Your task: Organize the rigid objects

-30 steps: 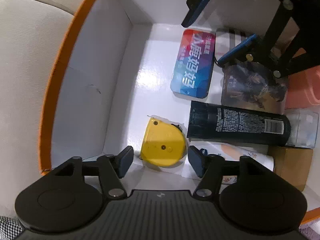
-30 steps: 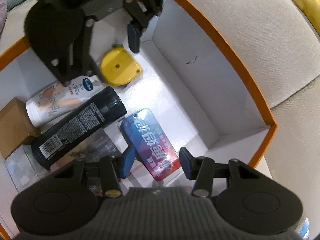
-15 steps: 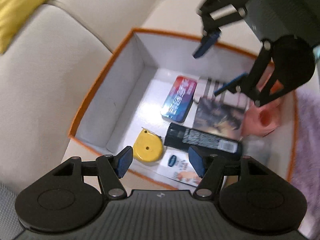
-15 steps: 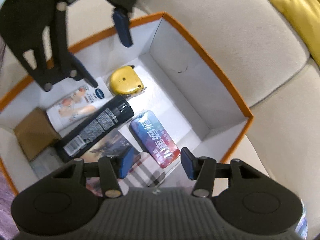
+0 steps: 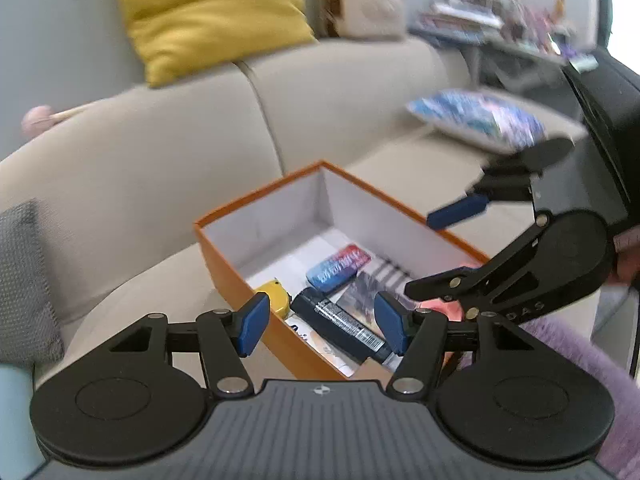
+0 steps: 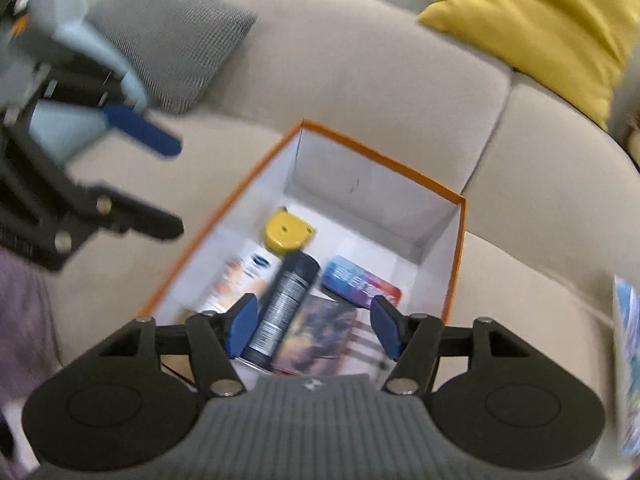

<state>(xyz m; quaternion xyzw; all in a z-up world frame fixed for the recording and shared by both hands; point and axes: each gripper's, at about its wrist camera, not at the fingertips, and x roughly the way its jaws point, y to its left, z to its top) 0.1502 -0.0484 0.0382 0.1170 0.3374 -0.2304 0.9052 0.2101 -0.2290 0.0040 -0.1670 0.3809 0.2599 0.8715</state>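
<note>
Orange-rimmed box (image 6: 456,264) on sofa seat (image 6: 360,76): holds yellow tape measure (image 6: 289,232), black spray can (image 6: 286,300), blue tin (image 6: 360,284), laid flat side by side, presumably for tidy packing. Left tongs (image 5: 320,322) spread, closing slightly, empty; right tongs (image 6: 314,326) spread, opening, empty, both above the box.

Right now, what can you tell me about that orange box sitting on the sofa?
The orange box is an open, lidless rectangular carton, orange outside and along its rim, white inside, cardboard by the look of it. It sits upright on the beige sofa seat. Inside lie a yellow tape measure, a black bottle, a blue-and-red tin, a white tube and some flat printed items. Nothing grips it.
</note>
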